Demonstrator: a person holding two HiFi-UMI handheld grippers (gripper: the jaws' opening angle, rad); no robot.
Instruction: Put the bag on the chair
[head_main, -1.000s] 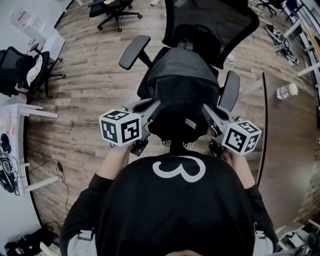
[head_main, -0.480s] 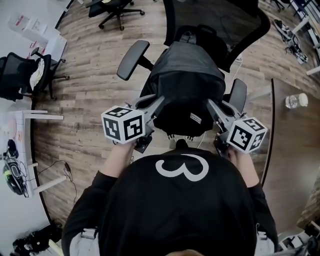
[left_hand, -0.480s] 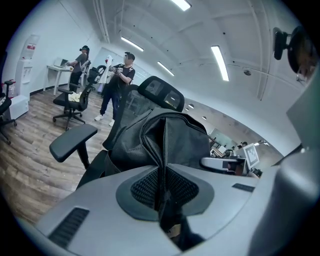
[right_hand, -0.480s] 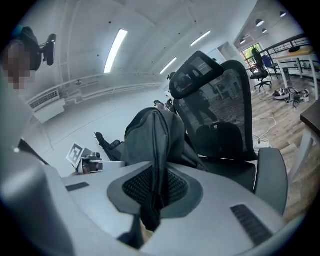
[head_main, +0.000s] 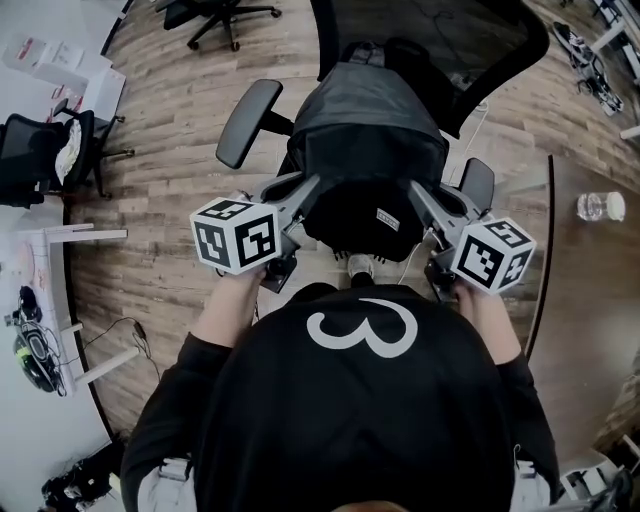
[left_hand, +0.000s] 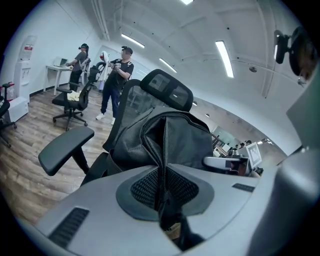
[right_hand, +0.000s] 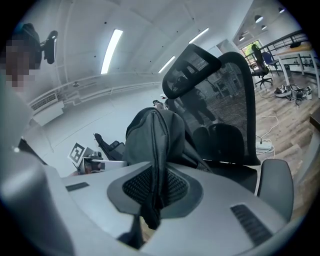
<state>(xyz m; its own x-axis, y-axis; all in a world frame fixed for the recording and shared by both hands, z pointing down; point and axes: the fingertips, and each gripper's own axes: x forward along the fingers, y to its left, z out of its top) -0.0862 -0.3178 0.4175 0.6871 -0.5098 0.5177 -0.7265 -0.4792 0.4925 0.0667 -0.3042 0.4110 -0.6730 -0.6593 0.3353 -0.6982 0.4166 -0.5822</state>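
Note:
A dark grey bag (head_main: 367, 150) hangs between my two grippers over the seat of a black mesh office chair (head_main: 430, 40). My left gripper (head_main: 312, 192) is shut on the bag's left side; in the left gripper view a fold of the bag (left_hand: 165, 150) is pinched between the jaws. My right gripper (head_main: 415, 195) is shut on the bag's right side, and the right gripper view shows the bag's fabric (right_hand: 155, 150) clamped between the jaws. The chair's left armrest (head_main: 248, 122) and right armrest (head_main: 478, 185) flank the bag. The seat is mostly hidden under the bag.
A brown table (head_main: 590, 300) with a water bottle (head_main: 600, 206) stands at the right. White desks (head_main: 60, 300) and another black chair (head_main: 45, 150) stand at the left. Two people (left_hand: 117, 75) stand far off in the left gripper view. The floor is wood planks.
Both grippers and the bag have moved forward toward the chair and slightly down; the bag now sits further in over the seat, between the armrests.

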